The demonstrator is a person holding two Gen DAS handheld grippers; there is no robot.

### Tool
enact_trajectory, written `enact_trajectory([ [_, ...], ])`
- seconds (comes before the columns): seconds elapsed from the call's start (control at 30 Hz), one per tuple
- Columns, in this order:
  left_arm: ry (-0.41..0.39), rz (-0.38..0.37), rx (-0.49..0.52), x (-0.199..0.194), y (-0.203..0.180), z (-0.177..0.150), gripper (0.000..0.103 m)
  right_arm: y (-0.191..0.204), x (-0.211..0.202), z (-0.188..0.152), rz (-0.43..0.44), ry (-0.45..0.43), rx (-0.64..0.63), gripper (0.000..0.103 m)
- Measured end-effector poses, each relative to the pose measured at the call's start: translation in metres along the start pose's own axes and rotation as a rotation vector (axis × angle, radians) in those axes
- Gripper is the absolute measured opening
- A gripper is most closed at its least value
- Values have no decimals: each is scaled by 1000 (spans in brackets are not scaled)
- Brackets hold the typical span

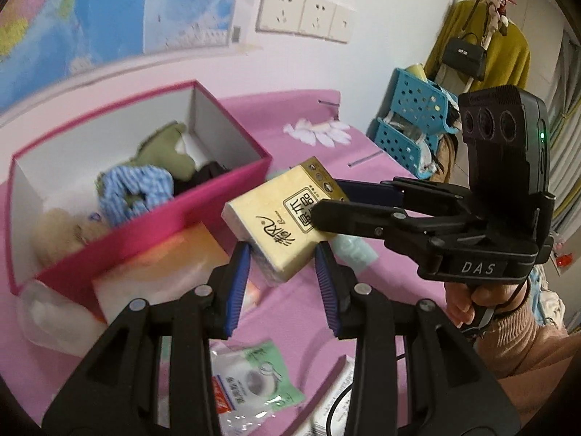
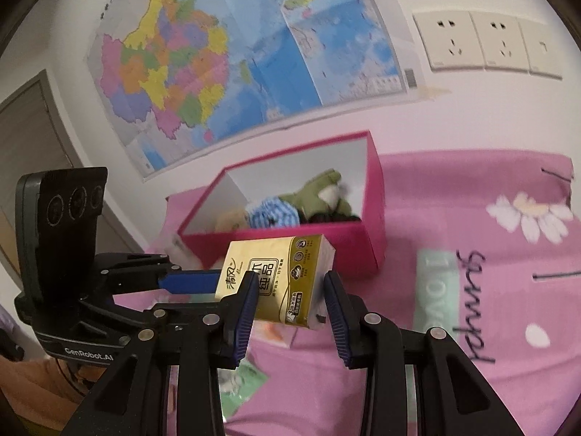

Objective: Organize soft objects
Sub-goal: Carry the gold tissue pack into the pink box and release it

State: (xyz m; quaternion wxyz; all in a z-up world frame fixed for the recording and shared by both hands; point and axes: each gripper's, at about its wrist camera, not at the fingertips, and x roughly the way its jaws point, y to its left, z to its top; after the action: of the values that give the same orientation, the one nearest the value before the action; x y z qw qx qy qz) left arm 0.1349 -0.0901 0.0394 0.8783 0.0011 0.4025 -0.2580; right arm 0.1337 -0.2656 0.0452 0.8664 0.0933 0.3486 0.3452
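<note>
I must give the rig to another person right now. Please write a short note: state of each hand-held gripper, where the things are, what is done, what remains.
Left hand-held gripper: shut on the yellow tissue pack, near end.
Right hand-held gripper: shut on the same pack, other end. Pack is in the air, beside the pink box.
Done: green plush toy, blue striped cloth and beige plush lie in the box.
Left: place the pack; green sachet remains on the pink sheet.

Setting: a home bedroom. Pink floral bedsheet point(image 2: 472, 327) lay beneath the fingers; beyond them hung a wall map point(image 2: 232, 58) and wall sockets point(image 2: 486, 41); right, a coat rack point(image 1: 486, 36) held a mustard garment point(image 1: 508, 54) and black handbag point(image 1: 464, 54).
</note>
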Motion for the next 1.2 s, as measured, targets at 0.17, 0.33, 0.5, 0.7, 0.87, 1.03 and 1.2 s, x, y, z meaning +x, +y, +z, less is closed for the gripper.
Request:
enact_trajectory([
  [0.17, -32, 29, -4, -6, 7, 11, 39, 4, 6, 14, 12, -13, -11, 37],
  [0.33, -55, 50, -12, -11, 14, 21, 39, 8, 11, 25, 23, -22, -27, 38],
  [0.5, -69, 71, -27, -12, 22, 30, 39, 9, 18, 41, 34, -28, -35, 37],
  [0.7, -66, 93, -53, -6, 32, 47, 39, 2, 33, 61, 34, -22, -26, 37],
  [0.87, -50, 93, -88, 2, 43, 57, 39, -7, 48, 71, 26, -9, -13, 37],
  [1.03, -23, 110, -112, 17, 52, 63, 39, -17, 66, 75, 13, 16, 6, 37],
  [1.2, 14, 120, -137, 35, 62, 66, 39, -23, 83, 77, -17, 41, 8, 37],
])
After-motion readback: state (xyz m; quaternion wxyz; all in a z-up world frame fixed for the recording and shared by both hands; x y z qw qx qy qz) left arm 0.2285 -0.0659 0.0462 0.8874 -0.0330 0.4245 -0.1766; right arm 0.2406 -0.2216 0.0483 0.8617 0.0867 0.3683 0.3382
